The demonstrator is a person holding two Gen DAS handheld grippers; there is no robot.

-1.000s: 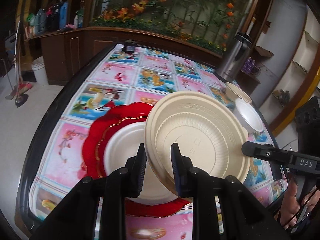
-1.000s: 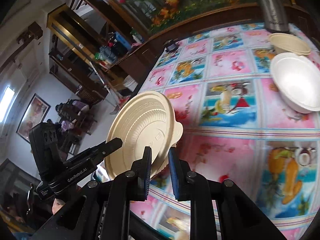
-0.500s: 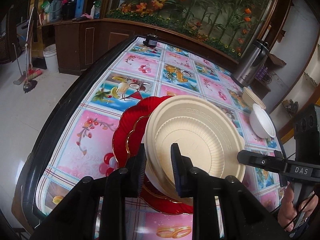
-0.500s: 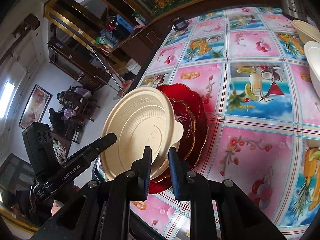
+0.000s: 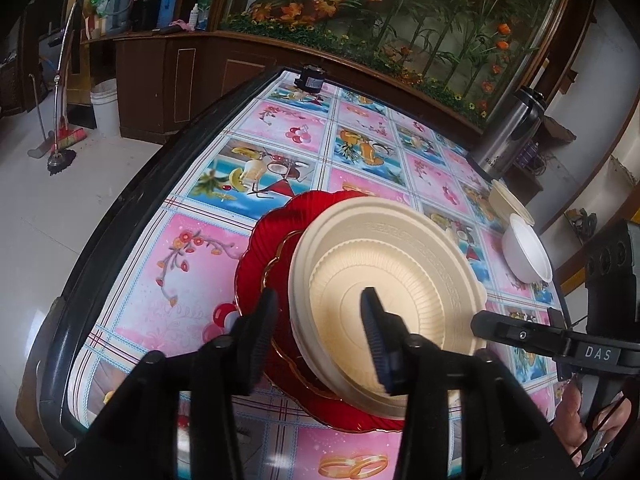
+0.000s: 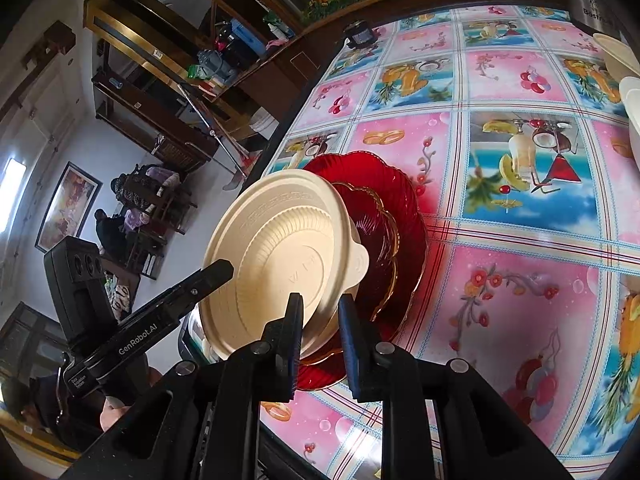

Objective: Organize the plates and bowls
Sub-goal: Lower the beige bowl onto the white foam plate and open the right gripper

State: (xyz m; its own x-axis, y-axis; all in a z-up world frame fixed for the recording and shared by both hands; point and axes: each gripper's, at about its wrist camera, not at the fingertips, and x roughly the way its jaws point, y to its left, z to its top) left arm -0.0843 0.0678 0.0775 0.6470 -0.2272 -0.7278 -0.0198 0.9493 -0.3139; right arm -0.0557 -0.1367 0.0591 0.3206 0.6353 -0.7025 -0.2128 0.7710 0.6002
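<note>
A cream plate (image 5: 392, 292) lies on a stack of red plates (image 5: 256, 256) near the table's front edge. My left gripper (image 5: 320, 324) is open, its jaws spread on either side of the cream plate's near rim. My right gripper (image 6: 320, 320) is open a little around the plate's opposite rim (image 6: 280, 248); the red plates (image 6: 392, 216) lie under it. The right gripper's finger shows in the left view (image 5: 520, 334).
A white bowl (image 5: 526, 254) and a cream bowl (image 5: 510, 200) sit at the table's right edge. A steel thermos (image 5: 508, 136) stands behind them. A small dark jar (image 5: 312, 78) is at the far edge. The tablecloth (image 6: 520, 160) is patterned.
The cream plate came down from a tilted hold onto the red plate stack. My left gripper opened wide; my right gripper loosened its grip on the rim.
</note>
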